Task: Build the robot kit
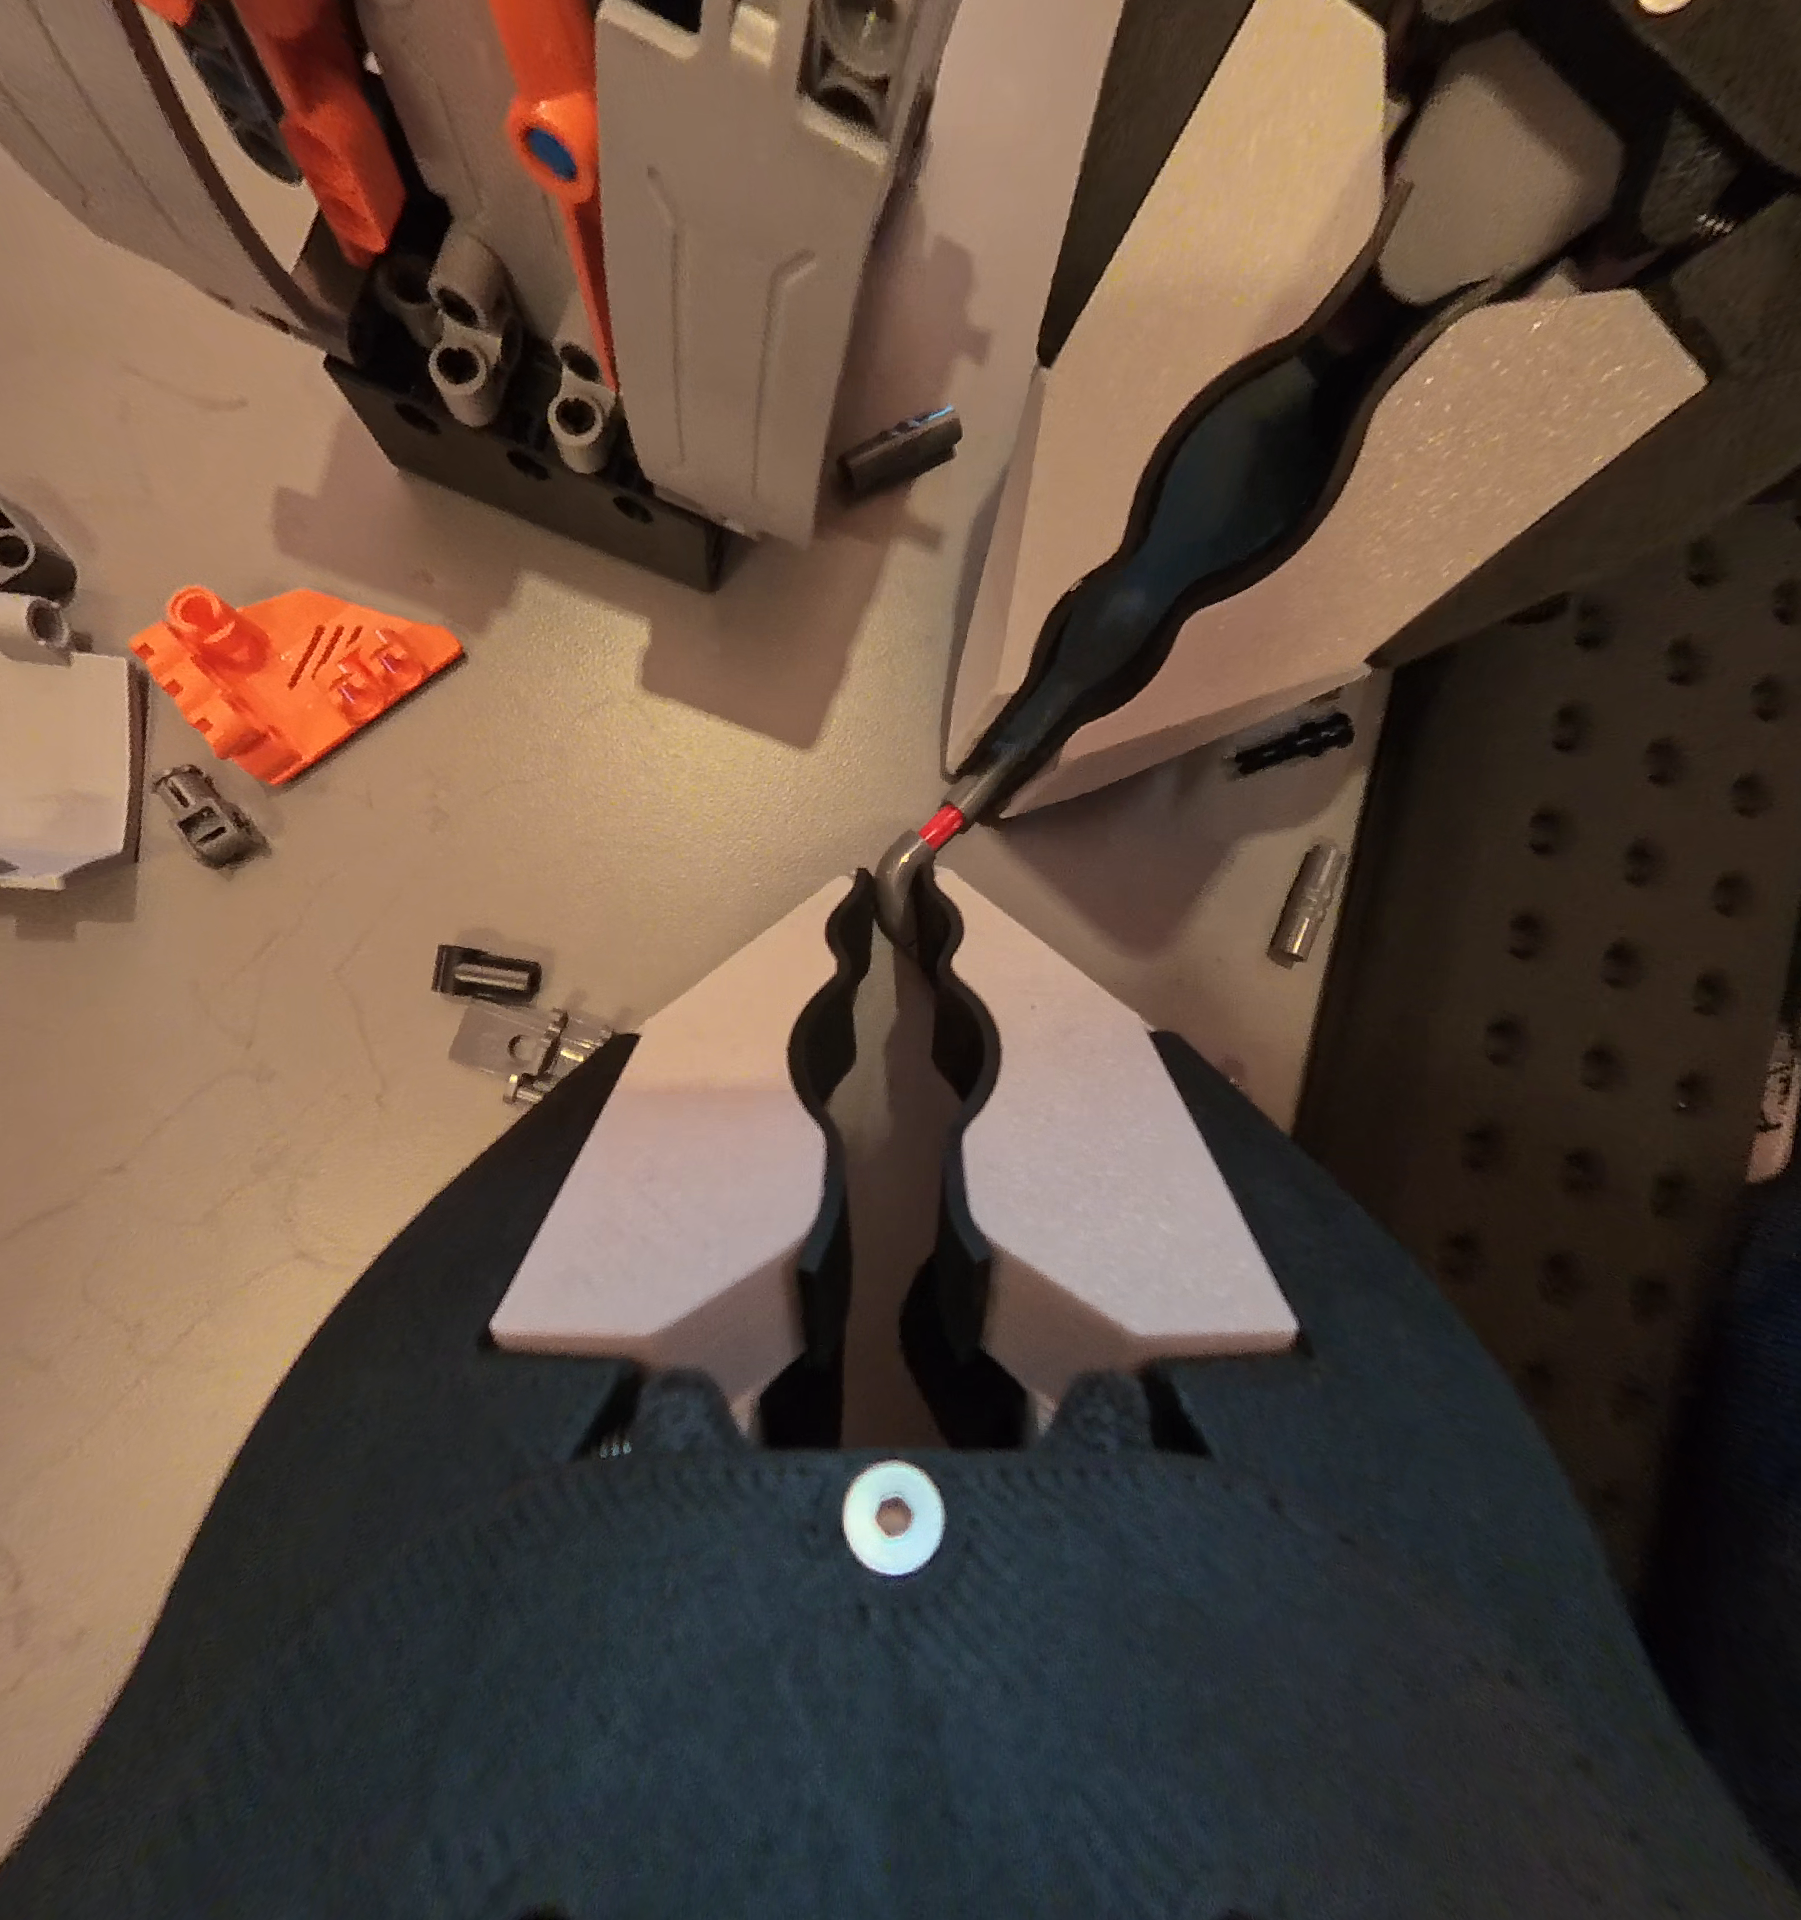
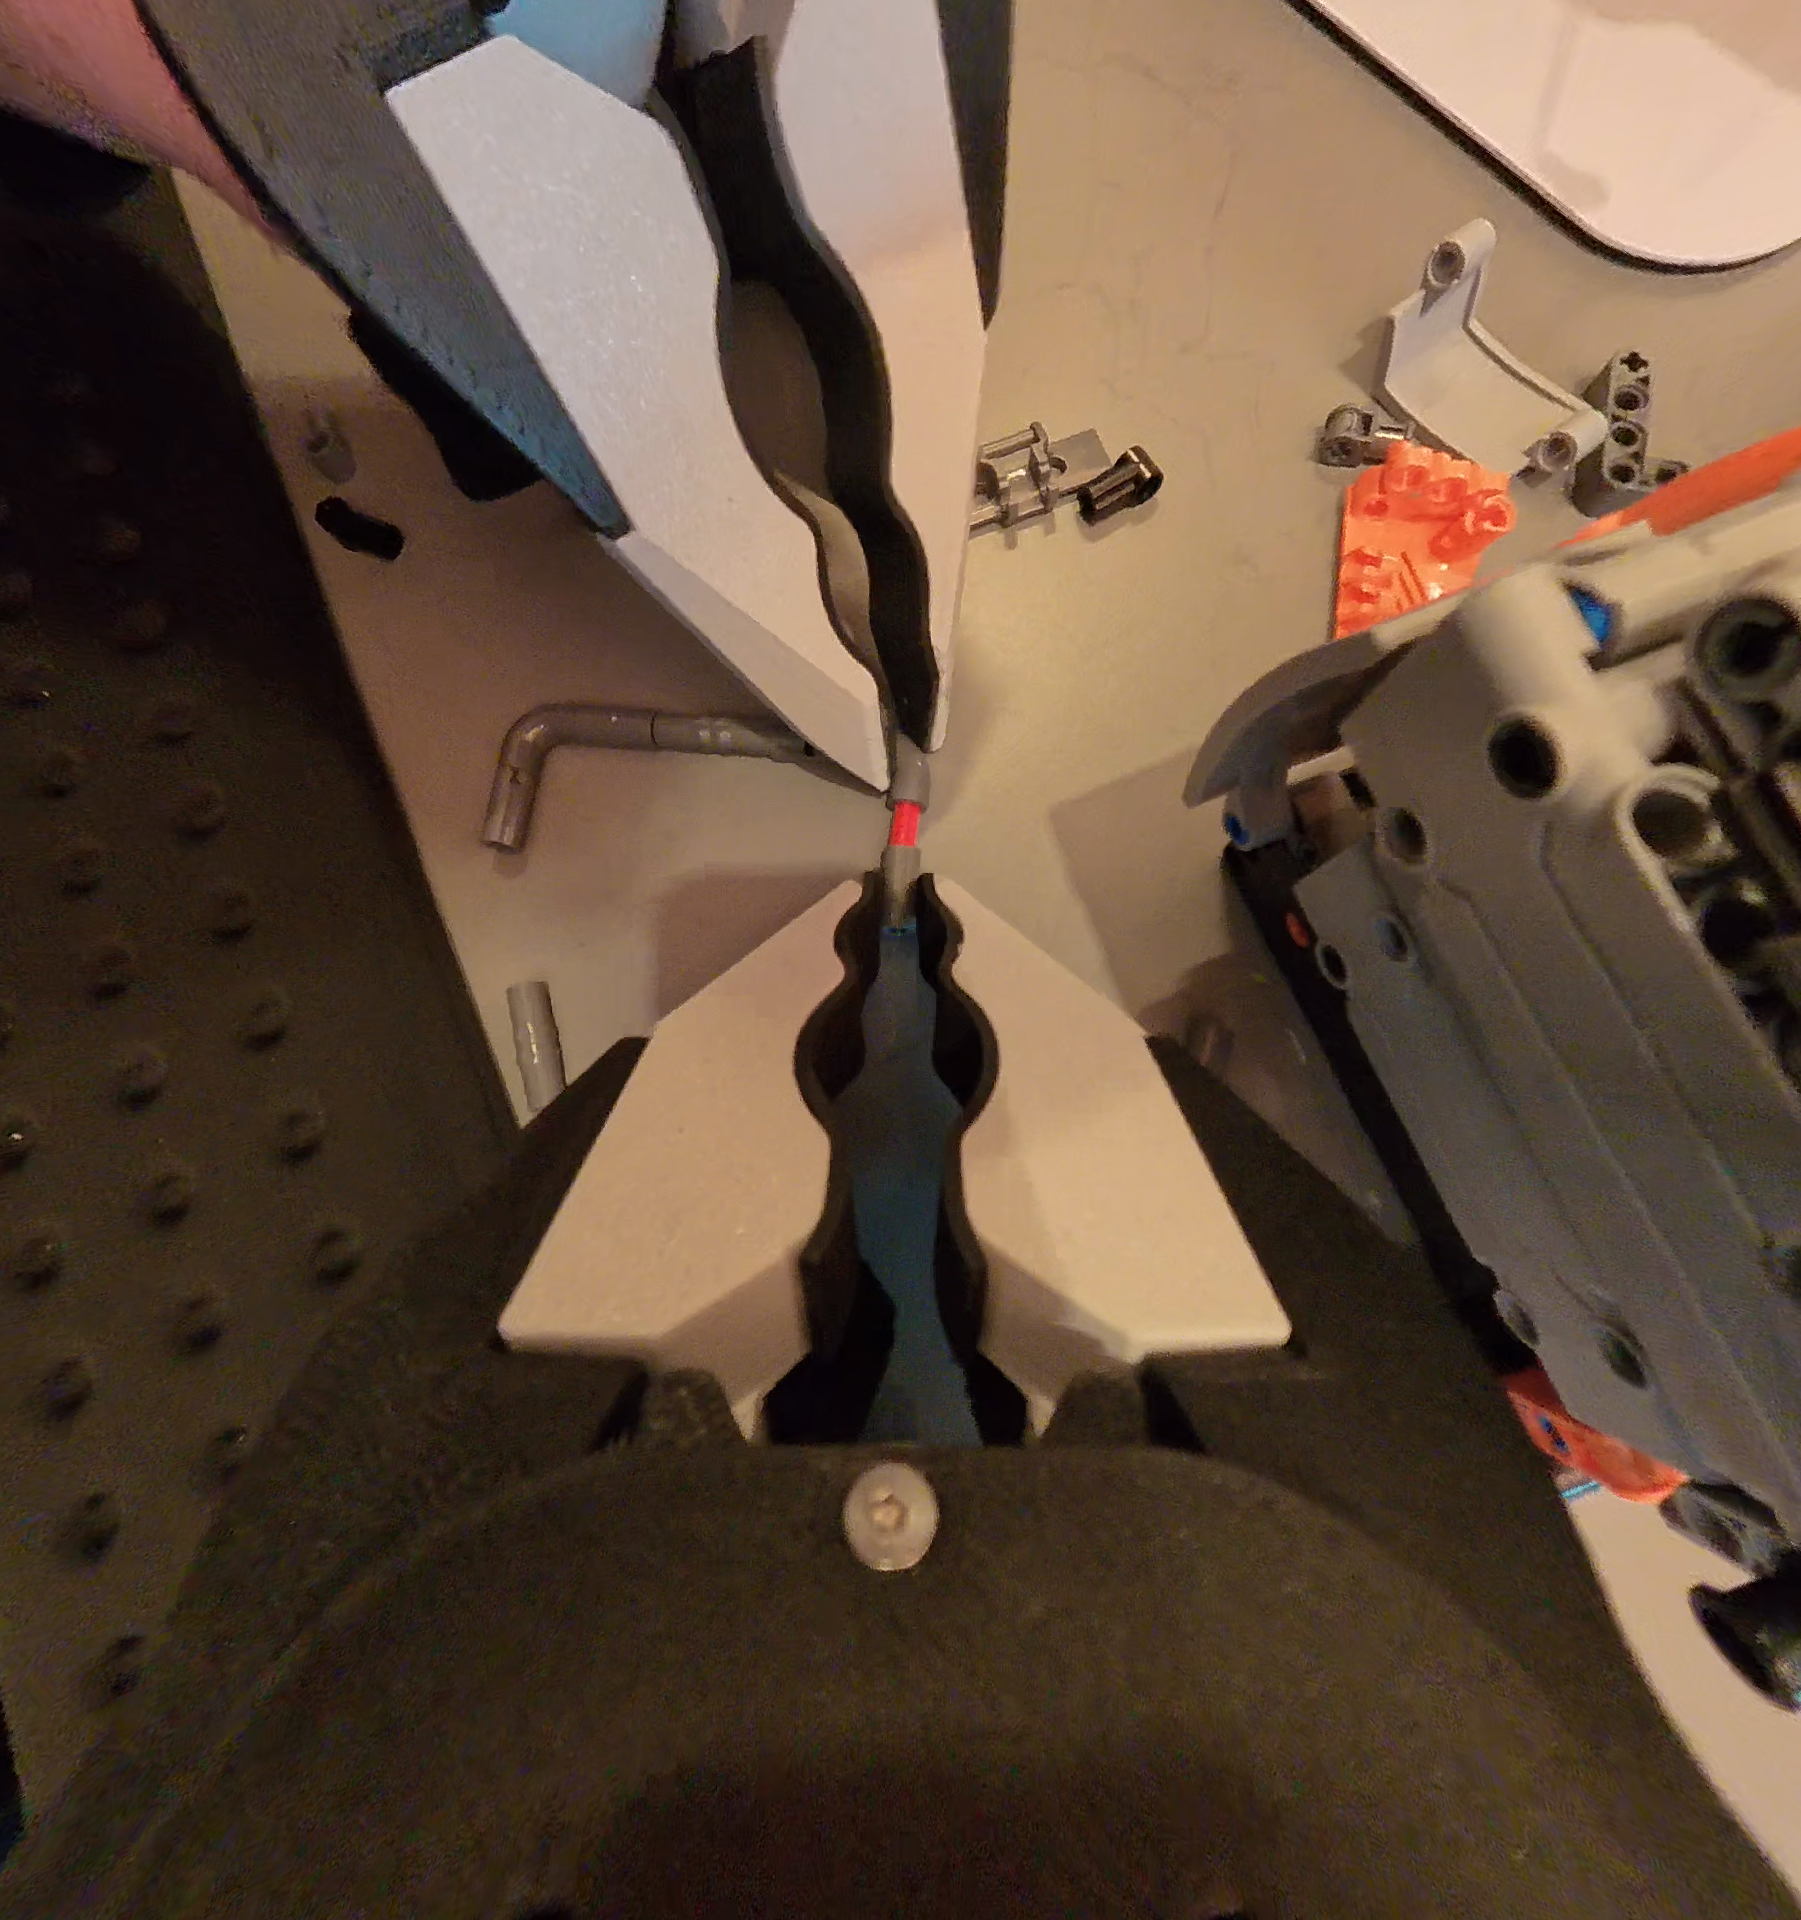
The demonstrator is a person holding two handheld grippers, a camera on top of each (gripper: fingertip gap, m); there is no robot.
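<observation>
Left gripper [image 1: 894, 914] is pinched on the bent grey end of a small grey plastic connector piece with a red axle through its middle [image 1: 940, 829]. Right gripper [image 2: 896, 896] is clamped on the opposite grey end of the same piece; tips are nearly met, nose to nose. Long axis of the piece runs straight between the two tips, red section exposed in the gap. Both are equally near. A grey L-shaped plastic tube [image 2: 605, 740] lies on the pale tabletop [image 1: 584, 810] just beside the tips. A grey-and-orange brick-built model [image 1: 605, 260] stands beyond, loose parts scattered alongside.
</observation>
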